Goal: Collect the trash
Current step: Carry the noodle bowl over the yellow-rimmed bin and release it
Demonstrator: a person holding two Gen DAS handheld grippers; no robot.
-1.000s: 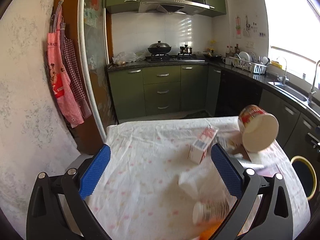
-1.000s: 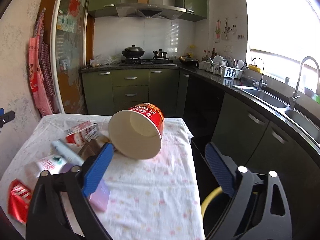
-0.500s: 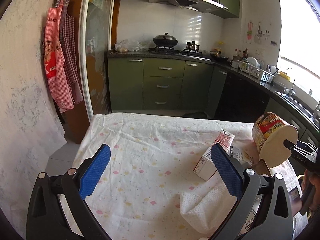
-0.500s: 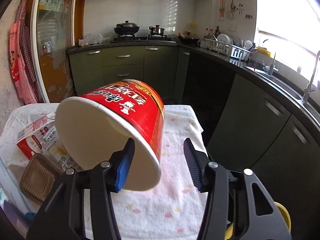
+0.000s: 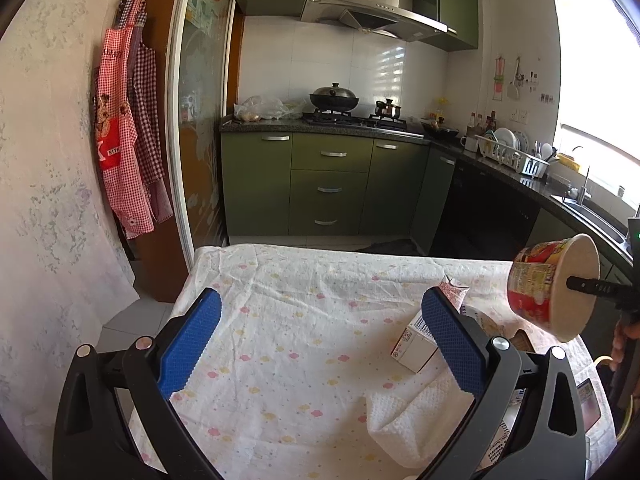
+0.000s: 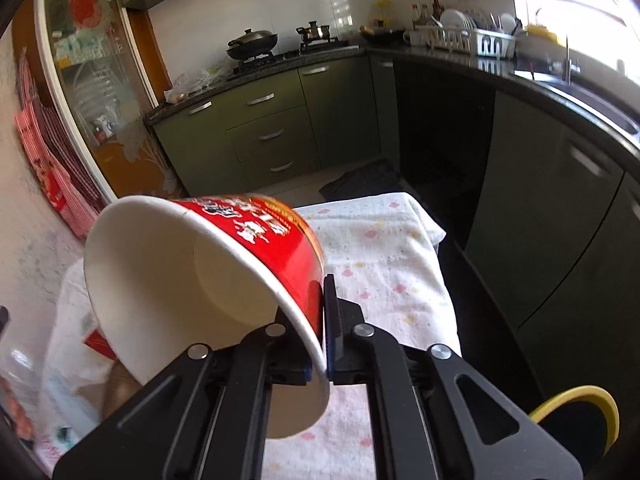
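Observation:
My right gripper [image 6: 320, 336] is shut on the rim of a red and white instant noodle cup [image 6: 224, 264], one finger inside and one outside, and holds it tilted above the table's right side. The cup [image 5: 552, 284] shows at the right of the left wrist view, lifted clear of the cloth. My left gripper [image 5: 320, 344] is open and empty above the flowered tablecloth [image 5: 304, 320]. A small milk carton [image 5: 428, 340] and a white paper towel [image 5: 412, 420] lie on the table behind its right finger [image 5: 452, 344].
A yellow-rimmed bin [image 6: 576, 416] stands on the floor right of the table. More wrappers [image 6: 60, 392] lie at the table's left in the right wrist view. Green cabinets [image 5: 328, 188] and a counter with sink [image 6: 568, 88] surround the table. Aprons [image 5: 128, 132] hang on the left wall.
My right gripper closed on the cup's rim and lifted it, tilting it. My left gripper drew back and up, so more of the table shows.

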